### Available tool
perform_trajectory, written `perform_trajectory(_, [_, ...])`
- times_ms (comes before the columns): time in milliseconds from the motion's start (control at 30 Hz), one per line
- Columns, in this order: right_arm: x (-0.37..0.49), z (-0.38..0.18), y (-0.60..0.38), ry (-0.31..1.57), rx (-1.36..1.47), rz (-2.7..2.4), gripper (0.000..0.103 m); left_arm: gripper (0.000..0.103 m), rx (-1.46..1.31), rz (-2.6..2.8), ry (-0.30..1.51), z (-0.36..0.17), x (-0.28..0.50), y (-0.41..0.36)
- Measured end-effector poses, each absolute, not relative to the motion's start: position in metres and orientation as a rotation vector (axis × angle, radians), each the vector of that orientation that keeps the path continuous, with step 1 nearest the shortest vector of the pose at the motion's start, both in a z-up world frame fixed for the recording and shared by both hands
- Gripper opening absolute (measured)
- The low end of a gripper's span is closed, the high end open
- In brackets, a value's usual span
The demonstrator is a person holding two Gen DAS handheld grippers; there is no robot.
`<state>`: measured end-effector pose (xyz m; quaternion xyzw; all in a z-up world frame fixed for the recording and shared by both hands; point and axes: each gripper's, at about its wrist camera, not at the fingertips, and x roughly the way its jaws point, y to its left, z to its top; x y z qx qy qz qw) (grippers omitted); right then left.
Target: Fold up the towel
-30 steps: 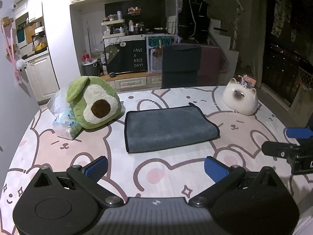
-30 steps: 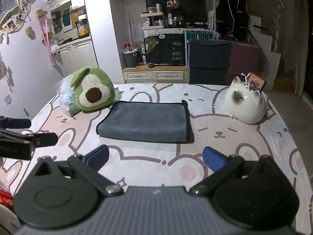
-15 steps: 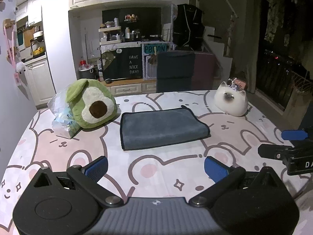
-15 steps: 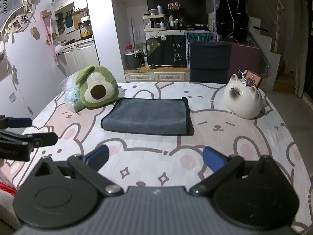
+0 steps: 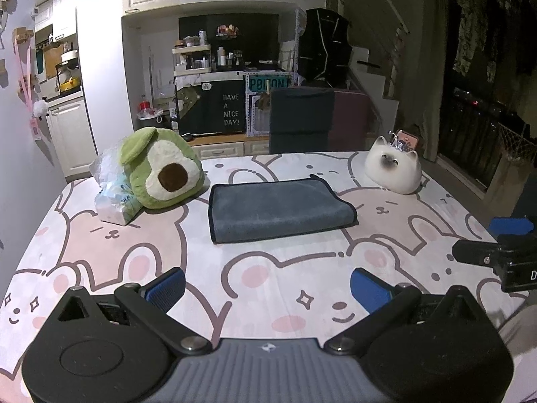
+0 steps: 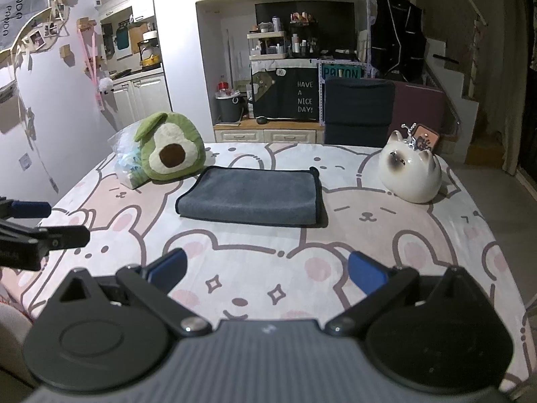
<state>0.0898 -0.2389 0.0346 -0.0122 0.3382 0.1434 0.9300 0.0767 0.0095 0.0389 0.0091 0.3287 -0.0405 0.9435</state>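
A dark grey towel [image 5: 278, 208] lies folded into a flat rectangle in the middle of the table; it also shows in the right wrist view [image 6: 250, 194]. My left gripper [image 5: 267, 287] is open and empty, held above the table's near part, well short of the towel. My right gripper [image 6: 266, 270] is open and empty, likewise back from the towel. The right gripper shows at the right edge of the left wrist view [image 5: 496, 252]. The left gripper shows at the left edge of the right wrist view [image 6: 33, 231].
The table [image 5: 117, 252] has a pink bunny-print cloth. A green avocado plush [image 5: 161, 168] and a plastic bag [image 5: 110, 194] sit left of the towel. A white cat figurine [image 5: 392, 168] sits to its right. A dark chair [image 5: 302, 117] stands behind the table.
Both grippers have pulled back from the towel, so it looks smaller and farther away. The towel lies still. Both grippers stay open.
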Motion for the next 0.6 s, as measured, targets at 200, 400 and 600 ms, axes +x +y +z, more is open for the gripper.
perform_trajectory(200, [0.077, 0.034, -0.238, 0.673, -0.046, 0.307, 0.103, 0.103, 0.025, -0.081, 0.661, 0.036, 0.068, 0.009])
perform_trajectory(400, [0.068, 0.035, -0.241, 0.663, -0.048, 0.313, 0.103, 0.103, 0.035, -0.081, 0.661, 0.034, 0.060, 0.007])
perform_trajectory(600, [0.063, 0.034, -0.241, 0.649, -0.065, 0.309, 0.103, 0.103, 0.030, -0.081, 0.657, 0.032, 0.055, 0.007])
